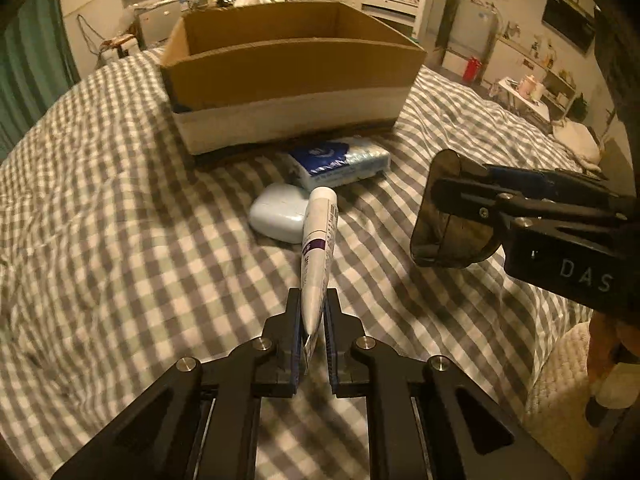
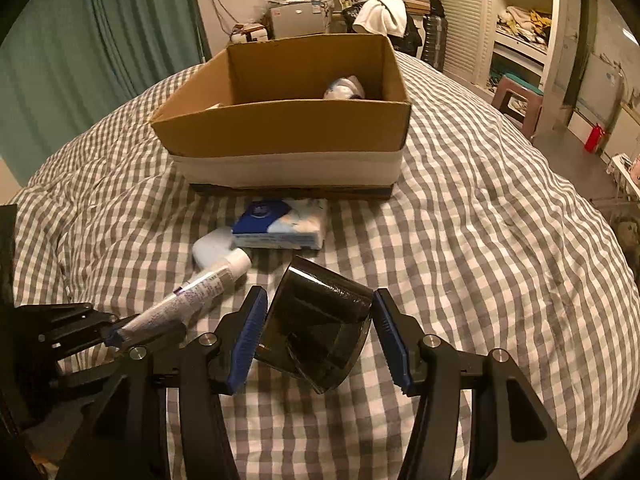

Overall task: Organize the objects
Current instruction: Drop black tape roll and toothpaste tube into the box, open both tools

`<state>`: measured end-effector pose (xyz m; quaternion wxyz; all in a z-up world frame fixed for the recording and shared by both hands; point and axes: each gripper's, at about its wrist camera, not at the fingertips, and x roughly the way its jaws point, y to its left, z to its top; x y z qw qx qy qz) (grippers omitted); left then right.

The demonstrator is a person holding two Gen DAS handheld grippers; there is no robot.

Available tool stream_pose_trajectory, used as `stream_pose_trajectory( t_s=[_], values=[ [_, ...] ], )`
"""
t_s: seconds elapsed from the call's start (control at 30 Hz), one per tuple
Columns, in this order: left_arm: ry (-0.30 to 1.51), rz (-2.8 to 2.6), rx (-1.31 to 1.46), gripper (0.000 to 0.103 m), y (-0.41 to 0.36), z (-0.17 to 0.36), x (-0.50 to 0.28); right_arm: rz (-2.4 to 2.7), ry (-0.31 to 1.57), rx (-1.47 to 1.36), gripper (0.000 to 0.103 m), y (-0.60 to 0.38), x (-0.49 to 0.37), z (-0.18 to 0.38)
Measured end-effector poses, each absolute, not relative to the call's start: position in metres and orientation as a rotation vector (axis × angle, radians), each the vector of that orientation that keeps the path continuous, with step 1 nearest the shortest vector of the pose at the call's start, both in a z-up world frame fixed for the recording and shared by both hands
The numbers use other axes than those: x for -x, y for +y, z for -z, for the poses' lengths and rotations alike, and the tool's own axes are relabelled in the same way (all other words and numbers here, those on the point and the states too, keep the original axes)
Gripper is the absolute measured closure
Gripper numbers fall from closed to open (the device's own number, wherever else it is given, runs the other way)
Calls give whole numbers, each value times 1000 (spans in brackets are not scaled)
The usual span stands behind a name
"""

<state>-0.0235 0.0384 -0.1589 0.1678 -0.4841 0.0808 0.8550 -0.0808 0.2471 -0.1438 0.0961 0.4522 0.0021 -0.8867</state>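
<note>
Left tool (image 1: 311,322): jaws closed down on the crimped tail of a white tube (image 1: 320,248) with a purple band. Tube's long axis runs straight out ahead of the tool, cap end pointing toward the cardboard box (image 1: 288,76), which lies directly beyond it on the bed (image 1: 100,208). From the right wrist view the tube appears raised at the tail, cap end low near the bedding; whether the cap touches the cover I cannot tell.

Under and just past the cap: a pale blue rounded case (image 1: 276,216), lying flat. Behind it, a blue-and-white tissue pack (image 1: 340,162) lies just in front of the box's near wall.

Right tool (image 2: 318,334): jaws part-open around a dark, translucent, cup-like container (image 2: 320,336), tipped on its side. Left pad is against it; contact at the right pad looks likely, so I read this as a grip. The box lies ahead and slightly left of this tool.

Box contents: open top, near wall hides most of the interior. One white-and-blue item (image 2: 346,86) shows at the far right corner; a pale edge shows at the left. Remainder not visible.

Judgement: both tools are loaded and roughly equally far from the box; the move ahead for each is a carry forward over the near wall. Case and tissue pack not yet packed.
</note>
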Motion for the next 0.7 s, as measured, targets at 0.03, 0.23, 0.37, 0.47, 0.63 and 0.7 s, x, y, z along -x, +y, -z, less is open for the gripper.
stream_pose_trajectory(
  t_s=[0.03, 0.23, 0.37, 0.47, 0.63, 0.7],
  values=[
    [227, -2432, 1385, 93, 38, 157, 23, 2628, 7, -1336, 49, 247, 80, 143],
    [157, -2434, 1447, 93, 16, 149, 17, 2637, 20, -1287, 49, 239, 75, 130],
    [119, -2431, 1415, 94, 14, 135, 12, 2640, 37, -1263, 49, 233, 73, 122],
    [103, -2433, 1367, 94, 14, 119, 14, 2647, 40, -1240, 49, 231, 72, 114],
    [63, -2448, 1268, 94, 4, 77, 30, 2662, 57, -1193, 49, 223, 71, 88],
    [45, -2452, 1233, 94, -1, 62, 42, 2681, 60, -1170, 49, 220, 75, 75]
  ],
)
